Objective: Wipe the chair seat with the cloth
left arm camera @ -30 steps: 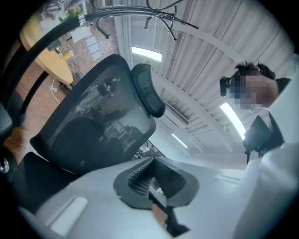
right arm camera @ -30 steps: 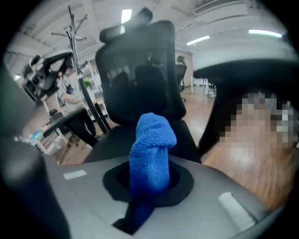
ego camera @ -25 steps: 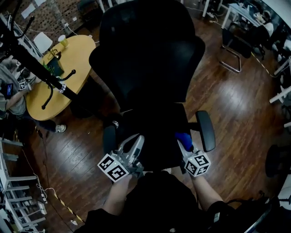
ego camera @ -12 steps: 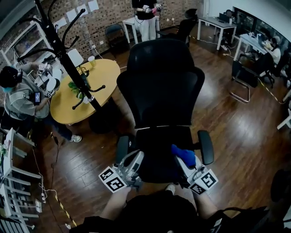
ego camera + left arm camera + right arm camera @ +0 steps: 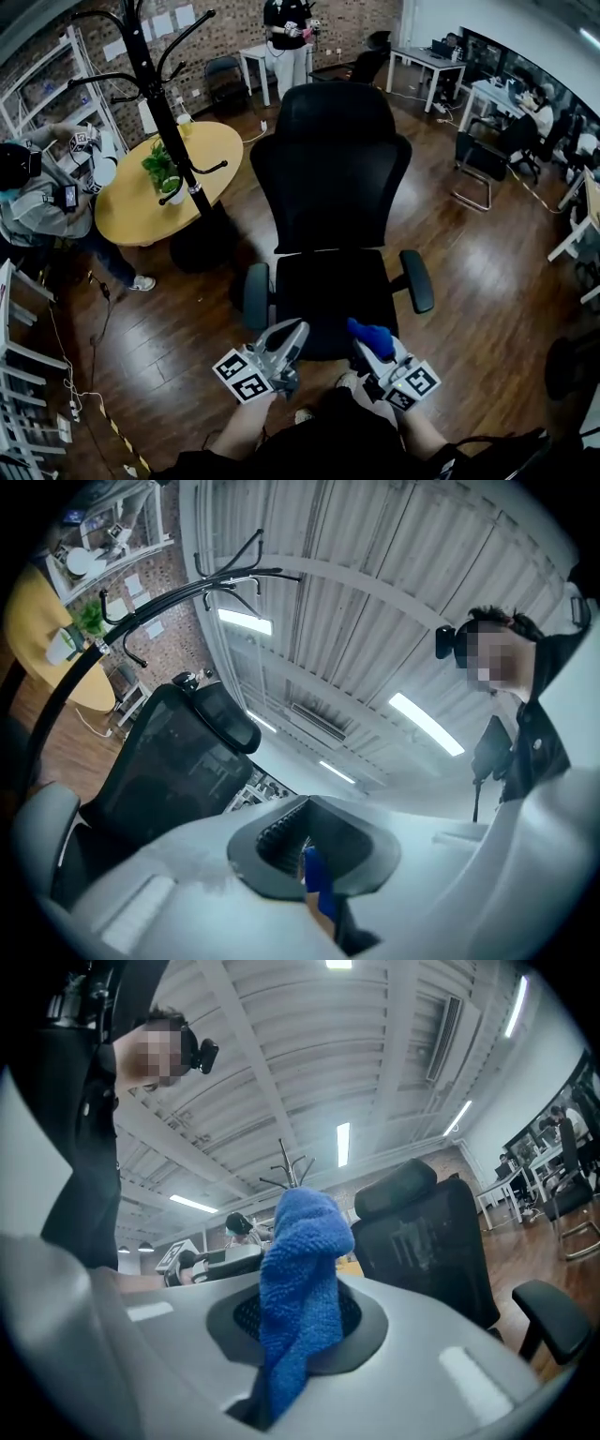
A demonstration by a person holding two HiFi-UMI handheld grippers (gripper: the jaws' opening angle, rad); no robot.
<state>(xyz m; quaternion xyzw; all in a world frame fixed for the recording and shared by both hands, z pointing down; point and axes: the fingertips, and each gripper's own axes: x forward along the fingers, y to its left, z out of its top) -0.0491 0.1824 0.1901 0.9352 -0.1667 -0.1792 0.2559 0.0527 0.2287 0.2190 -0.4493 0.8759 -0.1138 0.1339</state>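
Because the cloth [image 5: 372, 336] is pinched only by a bunched fold, we judge it could drag out of the jaws once it is pressed and swept across the chair seat [image 5: 328, 286]. The chair might also swivel or roll under the push, since neither gripper steadies it. Our right hand-held gripper [image 5: 367, 354] is pressed together on that blue cloth, which stands up beyond the jaws over the seat's front right edge; whether it touches we cannot tell. Our left hand-held gripper [image 5: 287, 337] hovers at the front edge, jaws nearly together, gripping nothing we can identify.
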